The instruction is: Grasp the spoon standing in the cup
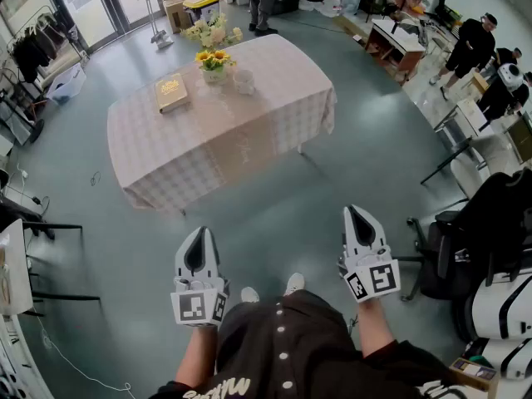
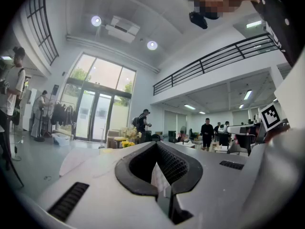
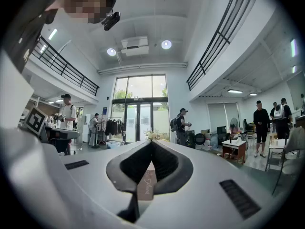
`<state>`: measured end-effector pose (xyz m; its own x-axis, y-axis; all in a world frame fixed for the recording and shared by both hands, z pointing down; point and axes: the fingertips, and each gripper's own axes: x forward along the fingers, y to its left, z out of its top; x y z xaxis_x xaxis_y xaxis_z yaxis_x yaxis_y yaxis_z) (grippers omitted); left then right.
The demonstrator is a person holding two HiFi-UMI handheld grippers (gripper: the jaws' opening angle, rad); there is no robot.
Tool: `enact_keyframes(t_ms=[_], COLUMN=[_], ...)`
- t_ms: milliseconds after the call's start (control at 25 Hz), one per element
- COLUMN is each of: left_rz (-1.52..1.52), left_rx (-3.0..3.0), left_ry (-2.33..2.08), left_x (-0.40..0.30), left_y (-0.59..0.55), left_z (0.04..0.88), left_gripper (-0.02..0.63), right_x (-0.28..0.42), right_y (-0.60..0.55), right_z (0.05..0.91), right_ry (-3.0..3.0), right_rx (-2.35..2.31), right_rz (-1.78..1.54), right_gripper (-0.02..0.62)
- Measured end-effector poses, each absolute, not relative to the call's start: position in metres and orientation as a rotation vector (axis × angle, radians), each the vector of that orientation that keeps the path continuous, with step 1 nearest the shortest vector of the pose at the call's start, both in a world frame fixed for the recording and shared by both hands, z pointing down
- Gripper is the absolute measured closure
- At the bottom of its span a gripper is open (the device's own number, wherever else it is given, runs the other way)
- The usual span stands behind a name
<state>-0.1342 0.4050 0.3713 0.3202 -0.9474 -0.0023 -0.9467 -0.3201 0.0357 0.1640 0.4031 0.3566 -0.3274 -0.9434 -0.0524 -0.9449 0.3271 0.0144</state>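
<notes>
Fingers closed and empty, left gripper (image 1: 199, 238) and right gripper (image 1: 357, 219) hover over open floor (image 1: 274, 223), well short of the surface (image 1: 283, 115) edge.

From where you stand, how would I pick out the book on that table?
Find the pale-checked table standing in the open floor. At its far end lies the book, just left of the sunflowers. It is the only flat, tan thing there.

Open floor (image 1: 274, 214) before the table (image 1: 249, 131)
</notes>
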Motion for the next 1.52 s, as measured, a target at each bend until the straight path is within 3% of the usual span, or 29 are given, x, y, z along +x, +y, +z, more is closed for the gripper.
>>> enact_keyframes(t_ms=[840, 1520], left_rz=[-0.015, 0.015], left_rx=[2.519, 2.487], left_ry=[-1.828, -1.888], left_x=[-0.126, -0.081], left_y=[0.406, 0.403], left_z=[0.37, 0.37], left_gripper=[0.589, 0.588], right_x=[0.171, 0.208], right_y=[0.407, 0.39], right_z=[0.35, 0.36], right_ry=[2.512, 2.569], right_rx=[-1.75, -1.651], right_rz=[0.054, 0.004], right_gripper=[0.598, 0.385])
